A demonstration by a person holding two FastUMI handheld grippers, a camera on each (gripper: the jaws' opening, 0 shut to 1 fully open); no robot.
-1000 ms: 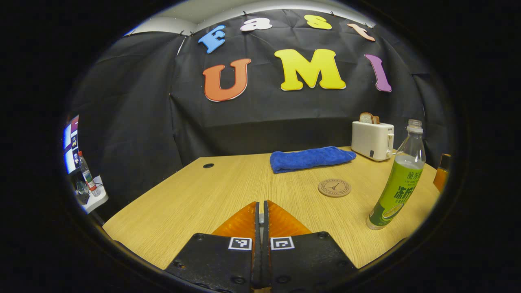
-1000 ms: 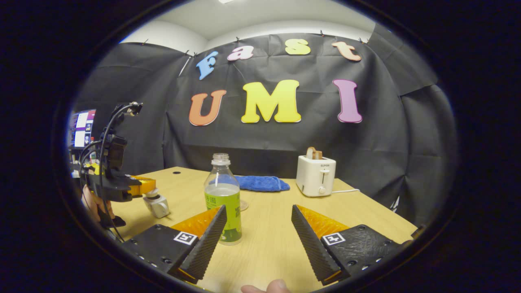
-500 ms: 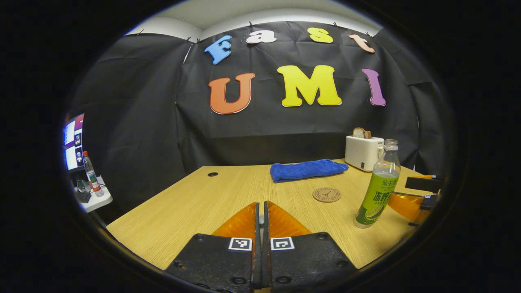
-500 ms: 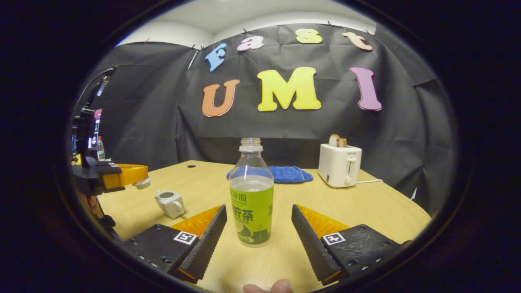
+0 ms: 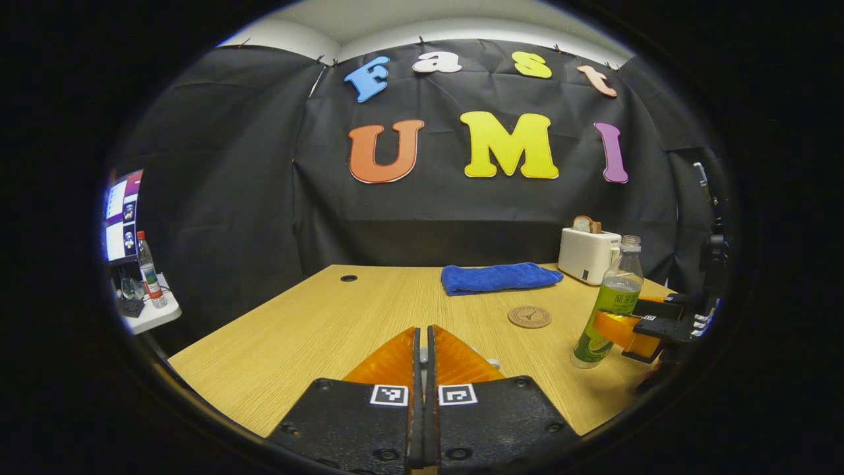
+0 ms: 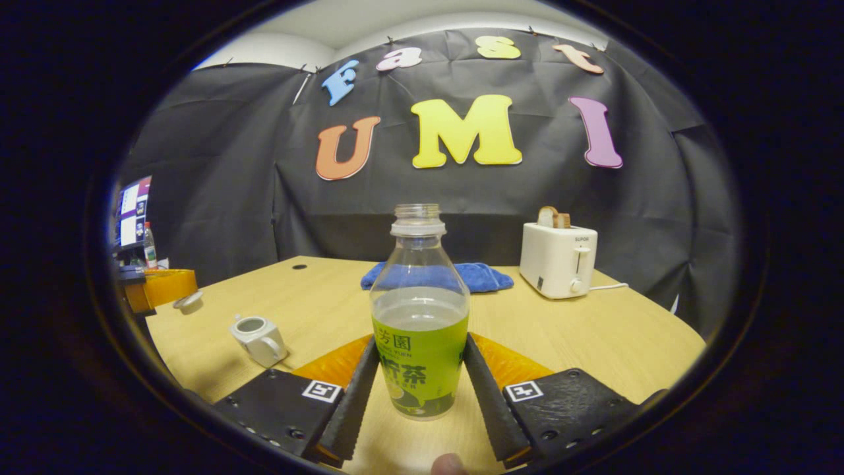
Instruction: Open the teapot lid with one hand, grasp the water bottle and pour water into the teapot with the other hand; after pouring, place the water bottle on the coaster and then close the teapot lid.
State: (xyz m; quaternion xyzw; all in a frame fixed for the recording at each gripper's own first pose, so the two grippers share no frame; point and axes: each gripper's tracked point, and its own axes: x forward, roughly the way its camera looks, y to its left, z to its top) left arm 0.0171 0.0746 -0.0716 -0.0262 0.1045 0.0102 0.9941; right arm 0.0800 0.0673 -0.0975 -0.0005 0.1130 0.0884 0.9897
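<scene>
Clamping bottle (image 6: 420,343), R gripper (image 6: 420,386); L gripper (image 5: 424,353) pinched, prob. on lid (image 6: 188,301); teapot (image 6: 258,339) open nearby.

Green-labelled water bottle (image 6: 420,330), white teapot (image 6: 258,340), blue towel (image 5: 499,277)

Your right gripper (image 6: 420,389) sits low and level over the table, its two fingers closed in on either side of the bottle (image 6: 420,333), each pressed flat against the label. In the left gripper view it shows from the side at the far right, clamped across the bottle's lower half. A fingertip of your hand (image 6: 450,463) peeks in at the bottom edge of the right gripper view. Your left gripper (image 5: 423,359) is raised and level, its fingers closed together with just a thin seam between them, pinching the lid (image 6: 188,301).
</scene>
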